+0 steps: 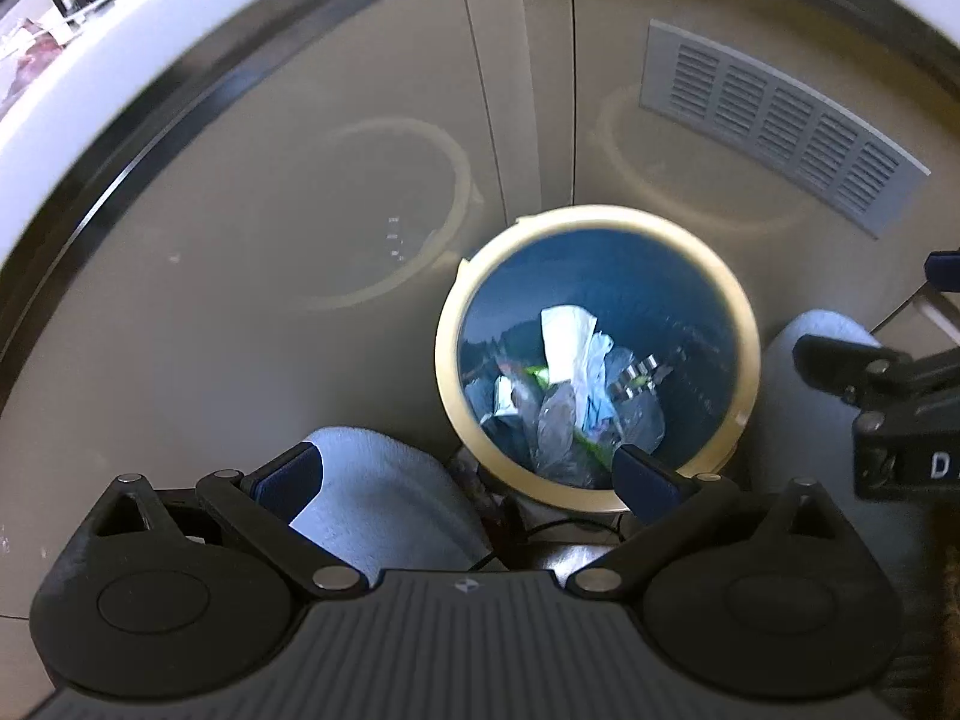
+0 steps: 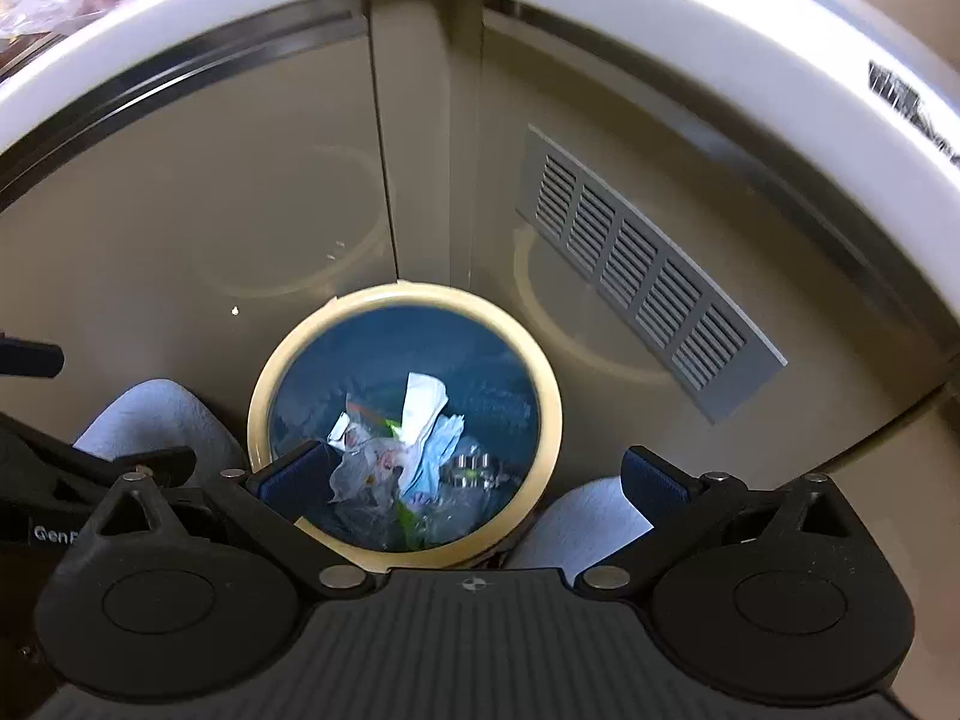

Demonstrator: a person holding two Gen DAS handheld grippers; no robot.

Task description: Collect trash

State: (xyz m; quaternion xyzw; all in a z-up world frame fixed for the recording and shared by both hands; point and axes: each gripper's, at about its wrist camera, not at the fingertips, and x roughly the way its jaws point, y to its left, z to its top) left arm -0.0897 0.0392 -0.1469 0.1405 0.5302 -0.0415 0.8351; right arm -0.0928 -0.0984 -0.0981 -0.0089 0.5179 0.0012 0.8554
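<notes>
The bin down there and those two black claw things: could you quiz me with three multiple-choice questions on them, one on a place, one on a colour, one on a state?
1. Where does the bin stand?
A. on the white counter
B. on the floor in the corner of the cabinets
C. inside an open drawer

2. What colour is the liner inside the bin?
A. blue
B. red
C. yellow

3. How are the left gripper and right gripper set?
A. both shut on paper
B. one open, one shut
C. both open, holding nothing

Answers: 1 B, the cabinet panels meet behind it, near the vent grille. 2 A, blue shows inside the cream rim around the crumpled trash. 3 C, the fingers are spread apart with nothing between.
</notes>
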